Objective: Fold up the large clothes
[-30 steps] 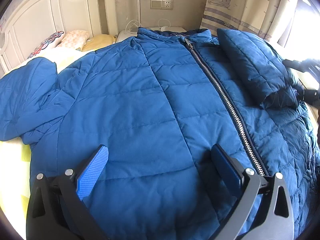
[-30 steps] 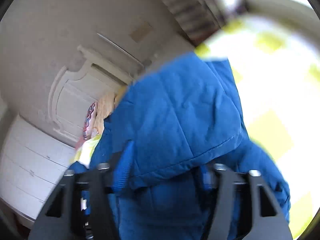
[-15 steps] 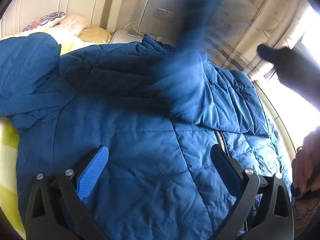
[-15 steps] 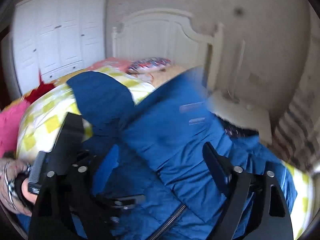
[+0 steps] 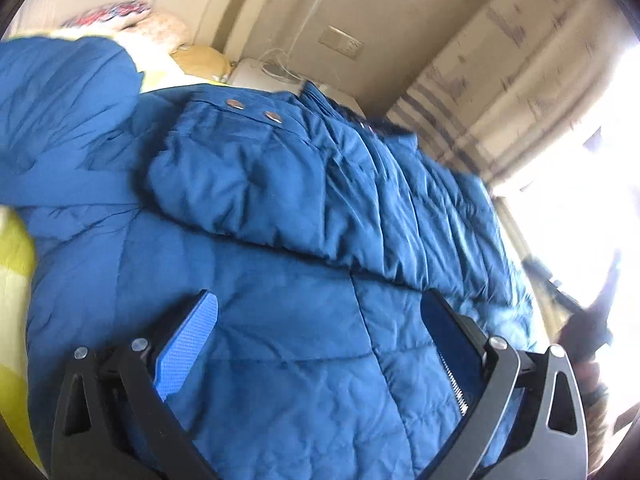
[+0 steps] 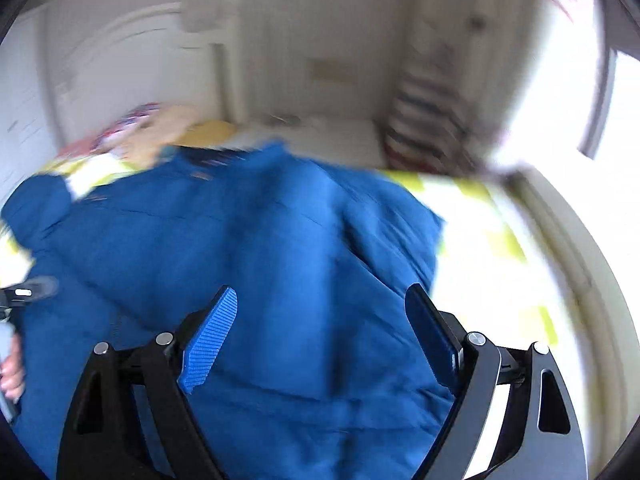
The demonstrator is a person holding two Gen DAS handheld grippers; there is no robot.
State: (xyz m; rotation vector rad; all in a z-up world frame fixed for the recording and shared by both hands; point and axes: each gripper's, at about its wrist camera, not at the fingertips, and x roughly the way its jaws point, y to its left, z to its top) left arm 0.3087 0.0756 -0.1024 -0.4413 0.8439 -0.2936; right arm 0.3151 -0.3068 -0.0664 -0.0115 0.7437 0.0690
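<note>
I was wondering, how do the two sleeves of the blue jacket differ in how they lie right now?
The right sleeve lies folded across the jacket front; the left sleeve sprawls outward over the yellow bedding. Only the right sleeve shows two snap buttons. Both are quilted blue.

No legible text, label, brand, number or sign in either view. Blue quilted puffer jacket bears two plain metal snap buttons, no readable lettering. Patterned beige curtain at 2 o'clock shows only blurred motifs. Beige wall socket plate at 12 o'clock unmarked. Right wrist view too motion-blurred to read.
</note>
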